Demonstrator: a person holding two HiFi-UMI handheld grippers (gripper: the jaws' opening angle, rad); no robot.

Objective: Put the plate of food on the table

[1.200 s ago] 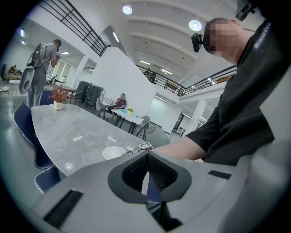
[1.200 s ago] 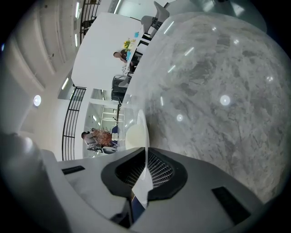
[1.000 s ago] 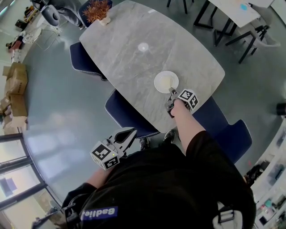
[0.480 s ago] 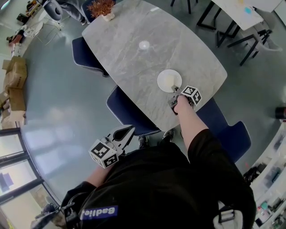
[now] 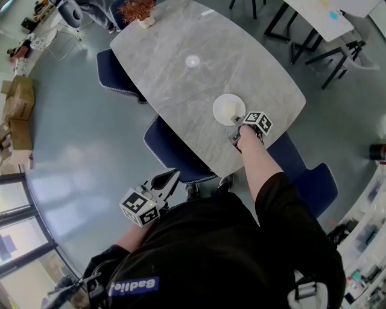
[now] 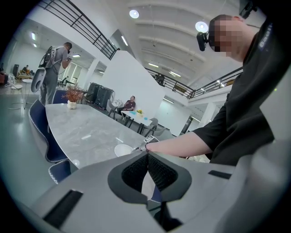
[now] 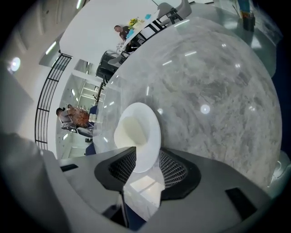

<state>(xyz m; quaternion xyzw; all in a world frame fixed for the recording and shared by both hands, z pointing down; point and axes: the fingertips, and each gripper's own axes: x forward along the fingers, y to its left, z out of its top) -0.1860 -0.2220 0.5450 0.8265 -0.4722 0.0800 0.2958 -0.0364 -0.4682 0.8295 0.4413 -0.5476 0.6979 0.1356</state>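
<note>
A white plate (image 5: 229, 109) with pale food on it lies flat on the grey marble table (image 5: 181, 90) near its front edge. My right gripper (image 5: 237, 122) is at the plate's near rim. In the right gripper view the plate (image 7: 136, 132) reaches in between the jaws of the right gripper (image 7: 146, 159). The jaws are opening and their pads stand off the rim on both sides. My left gripper (image 5: 170, 177) hangs low beside my body, off the table, with nothing in it. Its pads (image 6: 148, 157) meet in the left gripper view.
Blue chairs (image 5: 169, 154) are pushed in along the table's near side, another (image 5: 301, 175) below my right arm. A dried plant in a pot (image 5: 136, 12) and a small round object (image 5: 192, 61) stand farther along the table. Cardboard boxes (image 5: 18, 108) sit on the floor at left.
The view has shifted slightly. The plate stays on the table and the right gripper stays at its near rim. The left gripper has barely moved.
</note>
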